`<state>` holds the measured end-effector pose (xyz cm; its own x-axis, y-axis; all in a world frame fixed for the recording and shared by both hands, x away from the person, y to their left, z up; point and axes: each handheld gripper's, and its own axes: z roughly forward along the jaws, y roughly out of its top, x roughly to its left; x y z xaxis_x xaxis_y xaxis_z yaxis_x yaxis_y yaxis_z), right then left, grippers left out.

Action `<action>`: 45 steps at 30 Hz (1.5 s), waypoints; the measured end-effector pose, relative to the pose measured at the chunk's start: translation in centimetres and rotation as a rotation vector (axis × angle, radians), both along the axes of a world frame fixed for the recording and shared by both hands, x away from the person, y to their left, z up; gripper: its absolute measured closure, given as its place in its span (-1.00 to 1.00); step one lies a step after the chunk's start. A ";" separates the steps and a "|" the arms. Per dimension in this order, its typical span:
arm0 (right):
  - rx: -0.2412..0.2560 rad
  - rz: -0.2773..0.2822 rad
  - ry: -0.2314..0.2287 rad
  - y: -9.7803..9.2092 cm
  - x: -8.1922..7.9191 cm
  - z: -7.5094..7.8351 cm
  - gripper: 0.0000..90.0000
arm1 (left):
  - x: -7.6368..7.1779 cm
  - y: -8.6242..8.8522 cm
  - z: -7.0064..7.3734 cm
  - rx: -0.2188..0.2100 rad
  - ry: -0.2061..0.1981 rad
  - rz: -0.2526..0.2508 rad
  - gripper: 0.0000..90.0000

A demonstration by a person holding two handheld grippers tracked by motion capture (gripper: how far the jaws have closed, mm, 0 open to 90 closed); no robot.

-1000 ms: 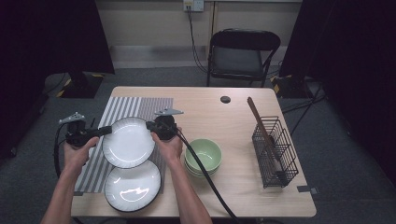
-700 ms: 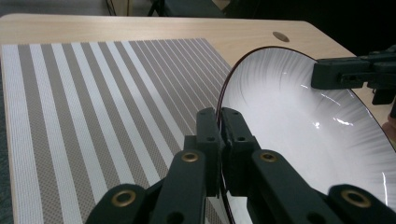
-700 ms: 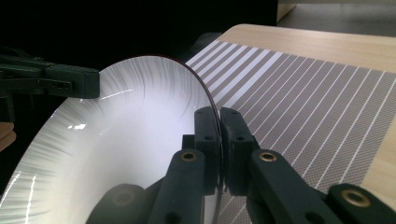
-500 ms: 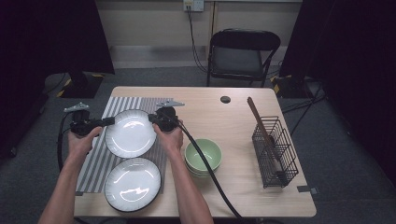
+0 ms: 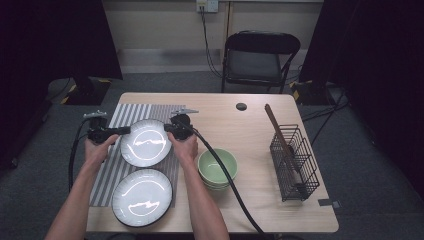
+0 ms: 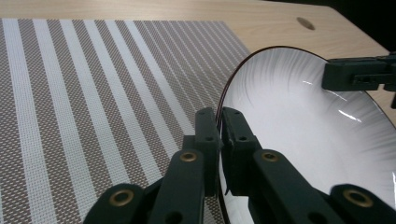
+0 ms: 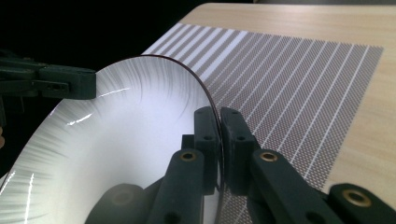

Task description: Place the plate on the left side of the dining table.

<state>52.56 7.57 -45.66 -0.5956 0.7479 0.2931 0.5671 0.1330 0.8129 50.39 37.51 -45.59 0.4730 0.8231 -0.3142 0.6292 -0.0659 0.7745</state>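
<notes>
Plate: over the striped mat, at 12 o'clock from the second plate.
Left gripper: I have it clenched on the rim.
Right gripper: clamped on the opposite rim.
Advice: I'd keep both hands level and lower together.

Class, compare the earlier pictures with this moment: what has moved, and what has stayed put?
The upper plate, clamped at opposite rims by the left gripper and right gripper, has been carried farther up the striped mat, away from the lower plate. Both grips stayed shut. The lower plate, green bowls and wire basket kept their places.
</notes>
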 end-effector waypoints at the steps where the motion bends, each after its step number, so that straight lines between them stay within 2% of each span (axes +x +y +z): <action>1: -0.010 -0.001 -0.002 0.0 0.0 -0.2 0.92 | 0.0 0.0 -0.2 0.004 0.004 -0.003 0.91; 6: 0.015 -0.002 0.022 -0.2 0.1 -1.2 0.93 | 0.2 0.0 -0.8 -0.014 0.014 -0.003 0.91; 7: 0.016 0.000 0.023 -0.2 0.2 -1.3 0.93 | 0.2 0.0 -0.8 -0.007 0.015 -0.001 0.91; 11: 0.000 -0.011 0.026 -0.1 0.5 -1.4 0.91 | 0.5 -0.2 -1.2 0.004 0.027 0.001 0.91; 14: -0.010 -0.016 0.034 0.0 0.6 -1.7 0.91 | 0.6 -0.3 -1.9 -0.001 0.041 0.002 0.90; 20: -0.022 -0.012 0.042 0.0 0.7 -2.0 0.90 | 0.8 -0.3 -2.3 -0.003 0.065 0.011 0.89; 23: -0.033 -0.026 0.042 0.0 0.6 -1.8 0.87 | 0.7 -0.4 -2.3 0.017 0.061 0.008 0.87; 24: -0.033 -0.035 0.050 0.0 0.5 -1.8 0.85 | 0.7 -0.4 -2.3 0.018 0.065 0.013 0.84; 26: -0.063 -0.050 0.037 0.0 0.5 -1.6 0.76 | 0.7 -0.3 -2.2 0.013 0.064 0.016 0.72; 27: -0.055 -0.052 0.038 -0.1 0.5 -1.7 0.80 | 0.7 -0.3 -2.1 0.011 0.059 0.020 0.66; 28: -0.026 -0.044 0.047 -0.2 0.5 -1.7 0.80 | 0.7 -0.2 -2.1 0.017 0.059 0.018 0.65; 30: -0.019 -0.054 0.032 -0.2 0.4 -1.5 0.78 | 0.6 -0.1 -1.9 0.023 0.054 0.037 0.55; 31: 0.006 -0.049 0.045 -0.2 0.4 -1.4 0.78 | 0.5 0.0 -1.8 0.022 0.052 0.031 0.51; 33: -0.005 -0.050 0.029 -0.2 0.3 -1.2 0.78 | 0.4 0.0 -1.6 0.035 0.043 0.033 0.51; 36: -0.001 -0.049 0.032 -0.3 0.3 -1.2 0.77 | 0.2 0.2 -1.3 0.019 0.038 0.041 0.45; 40: -0.008 -0.038 0.039 -0.5 0.0 -1.3 0.76 | -0.1 0.4 -1.0 0.039 0.051 0.050 0.28; 43: -0.047 -0.015 0.021 -0.1 -0.4 -1.5 0.74 | -0.5 0.4 -0.7 0.035 0.042 0.049 0.26; 45: -0.029 -0.011 0.031 -0.1 -0.5 -1.5 0.74 | -0.9 0.4 -0.4 0.038 0.031 0.043 0.20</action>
<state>52.02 7.48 -47.19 -0.5779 0.7630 0.2896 0.5939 0.1497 0.7905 49.53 37.89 -45.97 0.4276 0.8539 -0.2966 0.6560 -0.0674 0.7517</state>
